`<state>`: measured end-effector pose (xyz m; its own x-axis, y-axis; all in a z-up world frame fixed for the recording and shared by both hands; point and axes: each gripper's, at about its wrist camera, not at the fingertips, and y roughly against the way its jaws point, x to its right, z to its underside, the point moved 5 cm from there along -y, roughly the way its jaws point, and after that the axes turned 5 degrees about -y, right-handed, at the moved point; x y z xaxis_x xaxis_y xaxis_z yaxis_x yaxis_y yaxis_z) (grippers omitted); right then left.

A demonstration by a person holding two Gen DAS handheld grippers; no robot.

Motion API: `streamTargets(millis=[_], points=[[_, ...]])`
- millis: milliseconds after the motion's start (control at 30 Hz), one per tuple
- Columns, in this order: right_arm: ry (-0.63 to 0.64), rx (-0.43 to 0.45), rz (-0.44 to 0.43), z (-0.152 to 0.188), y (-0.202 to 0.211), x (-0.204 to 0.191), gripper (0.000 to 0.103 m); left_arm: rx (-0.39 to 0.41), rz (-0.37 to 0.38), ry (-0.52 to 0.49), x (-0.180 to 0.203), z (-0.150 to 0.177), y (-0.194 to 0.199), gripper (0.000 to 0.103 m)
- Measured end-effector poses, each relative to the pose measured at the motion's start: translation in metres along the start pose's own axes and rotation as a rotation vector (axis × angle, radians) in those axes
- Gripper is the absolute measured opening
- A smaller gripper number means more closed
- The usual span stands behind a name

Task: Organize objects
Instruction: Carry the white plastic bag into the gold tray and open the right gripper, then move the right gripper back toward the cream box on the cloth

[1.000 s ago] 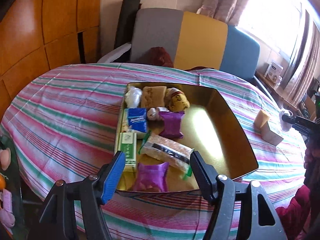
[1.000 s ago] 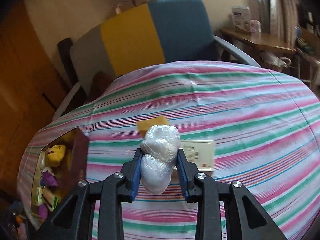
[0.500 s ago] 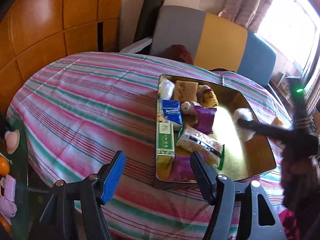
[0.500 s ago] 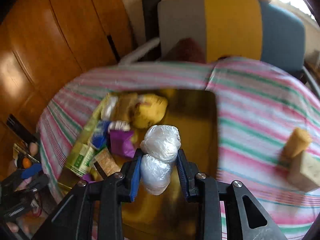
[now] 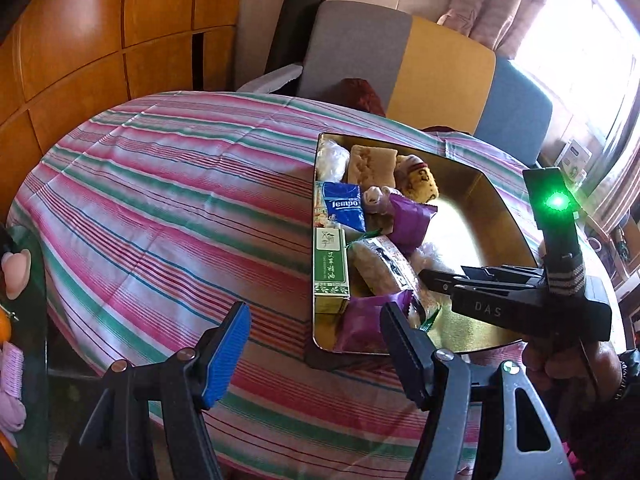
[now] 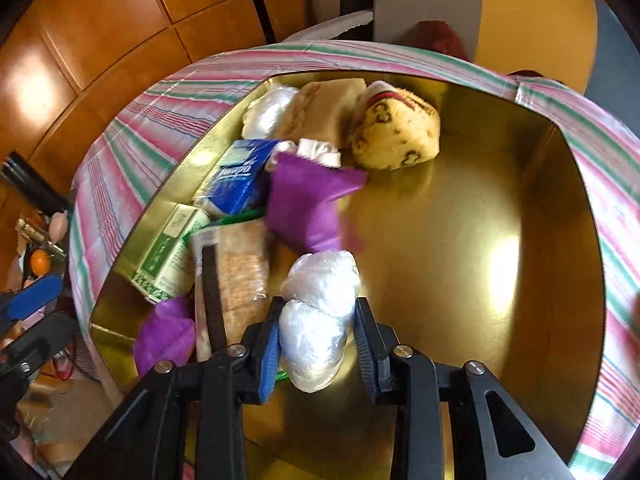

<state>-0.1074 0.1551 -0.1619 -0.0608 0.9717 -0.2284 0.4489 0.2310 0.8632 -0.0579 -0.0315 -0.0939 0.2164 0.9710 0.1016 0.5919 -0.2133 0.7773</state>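
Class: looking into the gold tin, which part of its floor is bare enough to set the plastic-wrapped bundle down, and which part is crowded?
The gold tin has bare floor between the purple packet and its far-side wall. The side with the Tempo tissue pack, green box and cracker pack is crowded. The right claw, jaws opening, has the plastic-wrapped bundle between them.

A white plastic-wrapped bundle (image 6: 316, 320), lumpy and crinkled, is seen upright over the bare gold floor of the gold tin (image 6: 460, 260). The tin's left side is packed: blue tissue pack (image 6: 240, 180), green box (image 6: 168, 248), purple pouch (image 6: 308, 204), cracker packet (image 6: 240, 268), yellow plush toy (image 6: 396, 132), all lying close together, several touching.
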Motion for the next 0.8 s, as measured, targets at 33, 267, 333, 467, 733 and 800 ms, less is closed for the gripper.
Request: streamTargets(millis=[33, 267, 333, 467, 733, 800], points=[[-0.006, 0.004, -0.003, 0.0, 0.0, 0.001, 0.037, 0.003, -0.001, -0.003, 0.0, 0.0, 0.001, 0.068], [-0.051, 0.028, -0.014, 0.009, 0.01, 0.008, 0.059, 0.014, -0.014, -0.011, 0.001, -0.001, 0.006, 0.068], [-0.073, 0.04, -0.024, 0.009, 0.016, 0.009, 0.068, 0.019, -0.016, -0.015, 0.002, -0.002, 0.008, 0.068], [-0.084, 0.073, -0.009, 0.011, 0.03, 0.014, 0.074, 0.022, -0.014, -0.023, 0.005, -0.002, 0.01, 0.068], [-0.06, 0.156, 0.05, 0.016, 0.068, 0.016, 0.088, 0.026, -0.016, -0.039, 0.011, 0.001, 0.015, 0.068], [-0.054, 0.177, 0.065, 0.017, 0.076, 0.019, 0.094, 0.025, -0.014, -0.042, 0.013, 0.002, 0.016, 0.068]])
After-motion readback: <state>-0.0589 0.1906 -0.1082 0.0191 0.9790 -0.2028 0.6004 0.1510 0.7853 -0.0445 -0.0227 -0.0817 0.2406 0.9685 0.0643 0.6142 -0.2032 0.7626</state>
